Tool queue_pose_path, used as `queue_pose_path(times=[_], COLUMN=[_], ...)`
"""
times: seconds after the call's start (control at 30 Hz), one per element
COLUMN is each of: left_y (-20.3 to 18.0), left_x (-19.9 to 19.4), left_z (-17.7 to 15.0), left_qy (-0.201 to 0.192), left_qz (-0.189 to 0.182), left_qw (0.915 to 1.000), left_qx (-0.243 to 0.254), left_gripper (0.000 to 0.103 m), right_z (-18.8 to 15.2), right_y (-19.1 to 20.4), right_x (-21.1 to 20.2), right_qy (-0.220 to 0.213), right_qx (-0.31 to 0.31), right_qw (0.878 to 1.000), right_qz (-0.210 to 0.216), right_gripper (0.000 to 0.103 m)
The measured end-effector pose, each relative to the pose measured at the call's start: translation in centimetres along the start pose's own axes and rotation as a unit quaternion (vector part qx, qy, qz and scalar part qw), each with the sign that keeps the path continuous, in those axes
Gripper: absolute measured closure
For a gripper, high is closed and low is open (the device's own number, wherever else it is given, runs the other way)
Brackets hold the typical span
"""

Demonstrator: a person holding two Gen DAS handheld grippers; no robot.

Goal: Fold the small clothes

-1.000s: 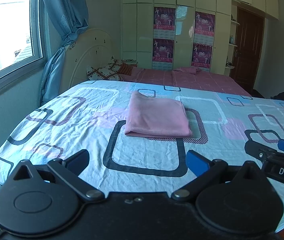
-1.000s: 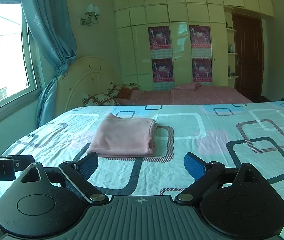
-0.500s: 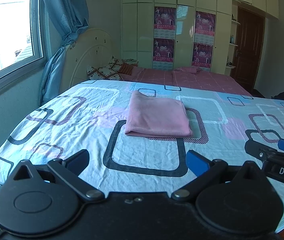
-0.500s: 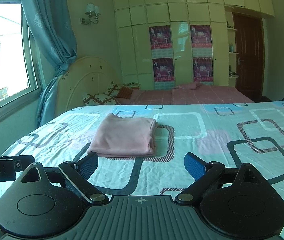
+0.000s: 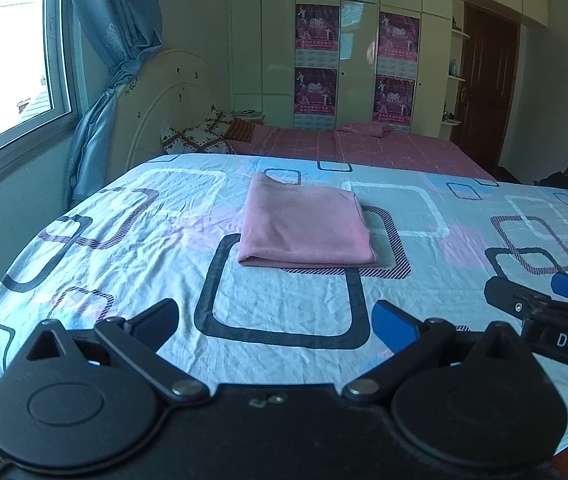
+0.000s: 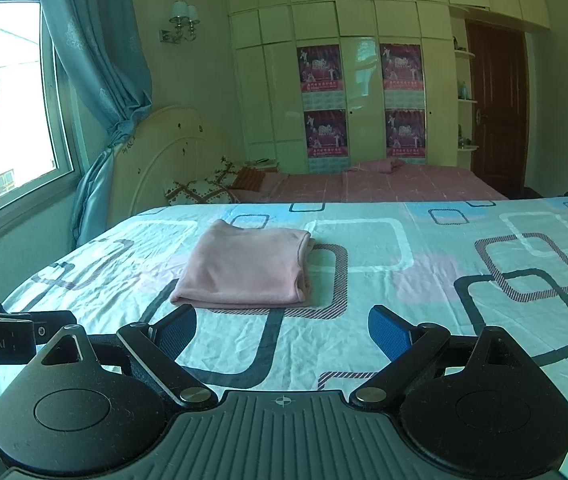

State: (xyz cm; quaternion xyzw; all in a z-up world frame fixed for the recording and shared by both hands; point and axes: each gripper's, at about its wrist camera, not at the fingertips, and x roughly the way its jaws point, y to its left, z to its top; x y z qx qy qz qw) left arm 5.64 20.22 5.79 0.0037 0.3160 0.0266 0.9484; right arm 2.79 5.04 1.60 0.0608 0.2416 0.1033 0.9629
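lying folded on the bedsheet (image 5: 284,304): pink garment (image 5: 308,226).

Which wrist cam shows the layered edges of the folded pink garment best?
Right wrist: the pink garment shows its stacked layers along the right edge. Left wrist sees mostly the flat top and the near fold.

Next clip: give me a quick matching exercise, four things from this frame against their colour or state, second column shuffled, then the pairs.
Things:
1. pink garment
2. left tongs
3. curtain
4. door

States:
A. dark brown, shut
B. folded flat on the patterned sheet
C. blue, tied back beside the window
D. open, holding nothing

Pairs: 1-B, 2-D, 3-C, 4-A
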Motion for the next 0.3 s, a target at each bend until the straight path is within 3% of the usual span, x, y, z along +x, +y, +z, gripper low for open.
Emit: queue_pose_path(times=[0.3], left_y=[-0.9], left_x=[2.6], left_z=[0.7], left_qy=[-0.018], left_qz=[-0.005], left_qw=[0.9997], left_qx=[0.015], left_gripper=[0.007], right_z=[0.0], right_y=[-1.6], right_x=[1.8], right_qy=[0.012], right_qx=[0.012], right_qw=[1.0], right_qz=[-0.016], right_gripper=[0.011])
